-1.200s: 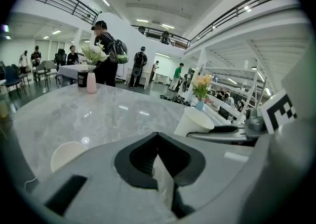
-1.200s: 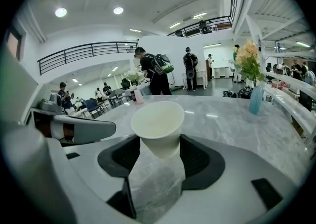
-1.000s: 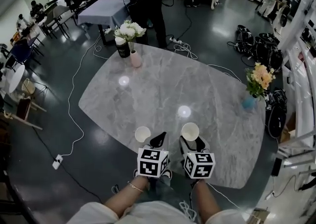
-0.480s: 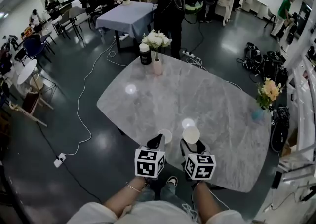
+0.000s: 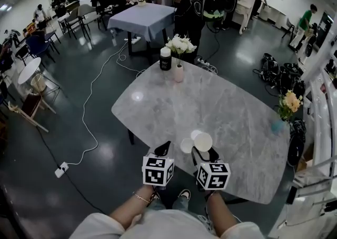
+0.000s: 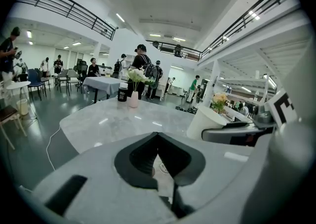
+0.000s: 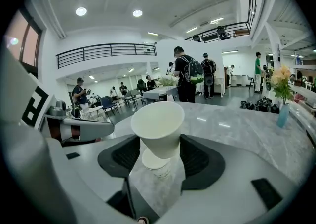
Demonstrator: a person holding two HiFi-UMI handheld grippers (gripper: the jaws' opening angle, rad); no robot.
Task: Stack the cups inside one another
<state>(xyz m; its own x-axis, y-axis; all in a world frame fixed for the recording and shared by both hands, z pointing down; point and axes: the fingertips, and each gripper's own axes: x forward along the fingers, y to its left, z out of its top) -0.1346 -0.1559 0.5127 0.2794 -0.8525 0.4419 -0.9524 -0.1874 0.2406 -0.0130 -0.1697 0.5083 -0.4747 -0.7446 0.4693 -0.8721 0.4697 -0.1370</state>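
Right gripper (image 5: 204, 152) clamps tilted cup (image 5: 203, 141) beside standing cup (image 5: 186, 145) near the table (image 5: 226, 106) edge; left gripper (image 5: 162, 149) closed.

Two alike, mouths up. Lifted white tapered paper cup (image 7: 158, 128): smooth plain wall, wide rolled rim, narrow base; clamped low on the wall between the right tongs (image 7: 160, 155), raised clear of the grey marble worktop (image 5: 210, 101), slightly tilted. Standing white tapered paper cup (image 7: 156, 163): upright on the worktop close to its near edge, just left of and below the lifted one, rim partly hidden behind that cup's base. Not nested yet. Touching or apart: cannot tell.
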